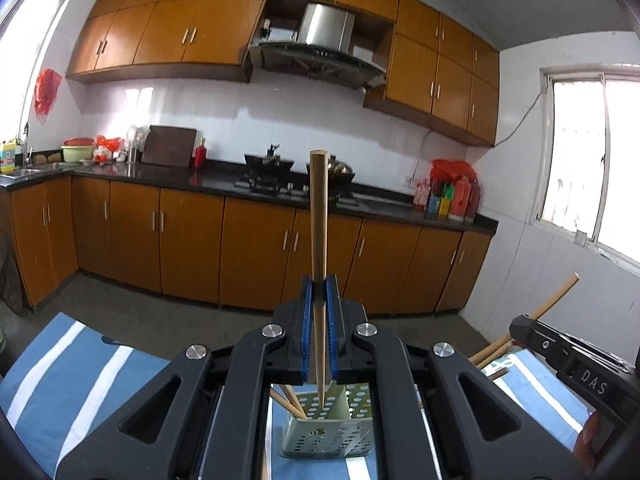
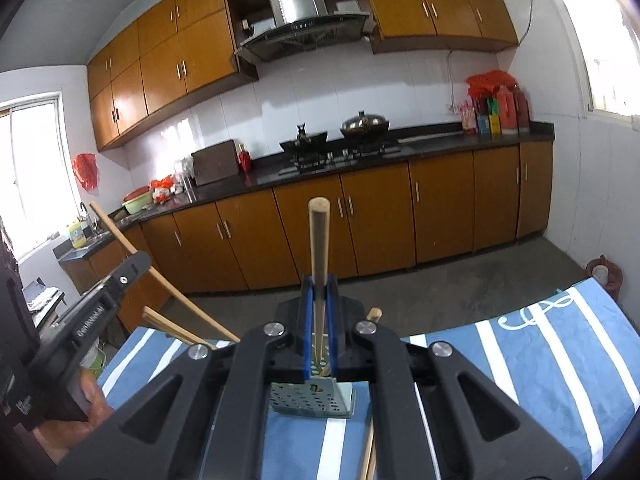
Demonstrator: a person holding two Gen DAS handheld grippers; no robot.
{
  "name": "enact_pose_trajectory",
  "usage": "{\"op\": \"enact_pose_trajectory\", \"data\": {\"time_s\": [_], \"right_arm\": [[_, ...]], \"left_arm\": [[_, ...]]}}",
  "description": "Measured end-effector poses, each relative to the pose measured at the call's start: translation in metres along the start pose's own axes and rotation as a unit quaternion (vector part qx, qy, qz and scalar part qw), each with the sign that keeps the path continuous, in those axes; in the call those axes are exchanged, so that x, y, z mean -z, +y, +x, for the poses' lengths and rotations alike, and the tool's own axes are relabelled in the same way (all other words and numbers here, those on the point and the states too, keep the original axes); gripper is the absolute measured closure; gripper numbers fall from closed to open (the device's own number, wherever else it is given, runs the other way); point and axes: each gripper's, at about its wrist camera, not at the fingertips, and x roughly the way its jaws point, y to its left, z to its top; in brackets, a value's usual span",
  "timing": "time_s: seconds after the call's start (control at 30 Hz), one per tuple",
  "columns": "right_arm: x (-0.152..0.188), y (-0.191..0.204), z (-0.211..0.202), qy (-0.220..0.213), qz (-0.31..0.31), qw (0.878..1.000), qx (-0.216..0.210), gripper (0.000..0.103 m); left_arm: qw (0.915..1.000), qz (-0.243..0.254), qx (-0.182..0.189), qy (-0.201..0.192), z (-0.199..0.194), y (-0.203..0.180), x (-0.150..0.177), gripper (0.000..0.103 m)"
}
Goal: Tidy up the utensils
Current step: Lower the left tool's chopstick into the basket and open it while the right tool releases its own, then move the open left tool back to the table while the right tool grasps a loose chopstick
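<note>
My left gripper (image 1: pixel 319 292) is shut on a wooden chopstick (image 1: pixel 319 216) held upright, its thin tip down over a pale green perforated utensil holder (image 1: pixel 324 436) that stands on a blue-and-white striped cloth (image 1: pixel 76 364). Other chopsticks (image 1: pixel 290 400) lean inside the holder. My right gripper (image 2: pixel 319 292) is shut on another upright chopstick (image 2: pixel 319 248), tip down over the same holder (image 2: pixel 308 400). The right gripper also shows in the left wrist view (image 1: pixel 560 348); the left gripper shows in the right wrist view (image 2: pixel 100 300).
Several loose chopsticks (image 2: pixel 172 324) lie on the striped cloth (image 2: pixel 540 364) near the holder. Beyond the table are a grey floor, wooden cabinets, a dark counter (image 1: pixel 200 180) with a stove and pots (image 2: pixel 364 124), and windows at both sides.
</note>
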Motion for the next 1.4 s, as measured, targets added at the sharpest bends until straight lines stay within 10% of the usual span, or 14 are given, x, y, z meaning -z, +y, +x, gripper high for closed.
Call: {"op": "enact_pose_trajectory", "data": {"time_s": [0.5, 0.87, 1.1, 1.4], "right_arm": [[0.017, 0.008, 0.032, 0.029, -0.014, 0.999, 0.006, 0.095], [0.011, 0.005, -0.002, -0.005, -0.016, 1.0, 0.018, 0.075], [0.018, -0.006, -0.043, -0.026, -0.015, 0.999, 0.035, 0.072], [0.091, -0.044, -0.054, 0.049, 0.001, 0.996, 0.07, 0.072]], "left_arm": [[0.9992, 0.003, 0.006, 0.041, 0.021, 0.006, 0.015, 0.096], [0.9991, -0.004, 0.002, 0.043, 0.006, 0.011, 0.004, 0.094], [0.9997, -0.013, -0.01, 0.021, -0.03, 0.023, -0.004, 0.07], [0.997, 0.008, -0.034, 0.068, -0.077, 0.056, 0.044, 0.07]]}}
